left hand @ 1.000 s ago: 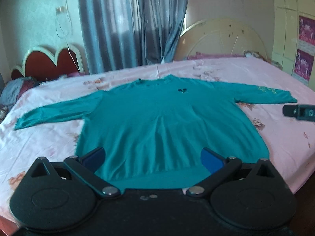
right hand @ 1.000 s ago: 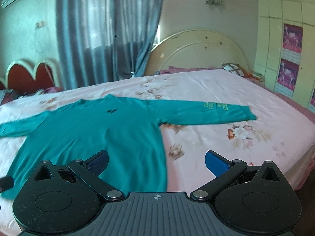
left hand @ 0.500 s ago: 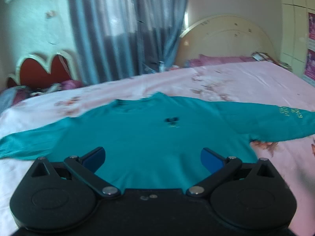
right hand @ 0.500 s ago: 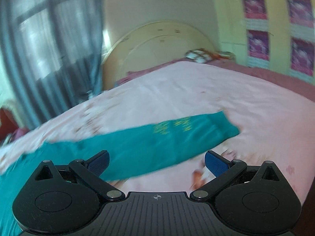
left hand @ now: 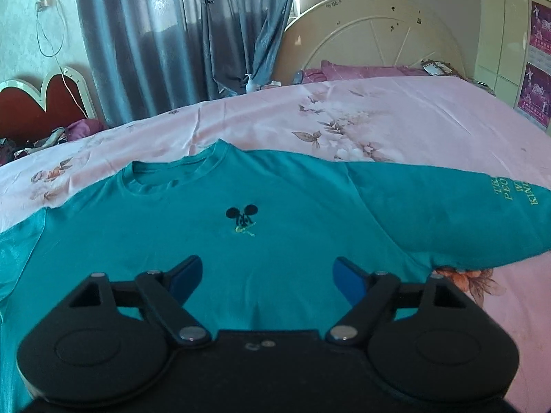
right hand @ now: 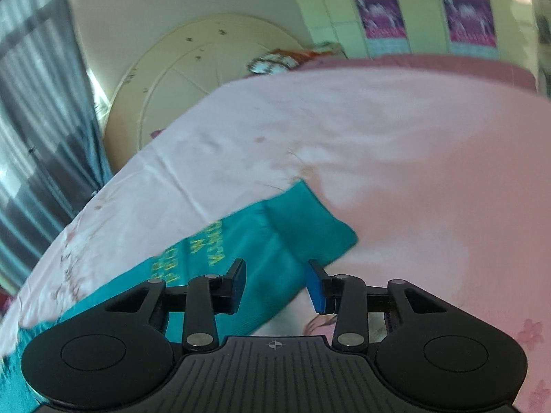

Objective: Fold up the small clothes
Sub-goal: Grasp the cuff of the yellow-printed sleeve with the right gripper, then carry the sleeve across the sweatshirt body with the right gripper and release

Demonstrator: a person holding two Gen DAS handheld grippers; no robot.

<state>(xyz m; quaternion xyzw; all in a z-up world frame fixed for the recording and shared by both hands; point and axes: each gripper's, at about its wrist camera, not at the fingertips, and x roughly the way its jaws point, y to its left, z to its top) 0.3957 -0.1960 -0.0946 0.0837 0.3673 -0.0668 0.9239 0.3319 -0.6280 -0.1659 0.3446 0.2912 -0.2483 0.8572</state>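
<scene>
My soft, light shirt (left hand: 275, 227) lies flat on the bed (left hand: 430, 120).
My right tongs (right hand: 277, 284) have been closing over the cuff (right hand: 310, 227), not pinching; left tongs (left hand: 267, 278) spread, closing a bit, holding nothing.

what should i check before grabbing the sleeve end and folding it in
1. Shirt lies flat, front up, on the bedsheet: ok.
2. Lettered sleeve stretched out straight, cuff free: ok.
3. Right gripper lined up over the sleeve near the cuff; jaws have just been closing, sleeve seen between them: ok.
4. Right pads pressing cloth: cannot tell, picture blurred.
5. Left gripper open over the shirt's chest, jaws have just been closing, nothing held: ok.
6. Other sleeve: cannot tell, cut off at the frame edge.
</scene>
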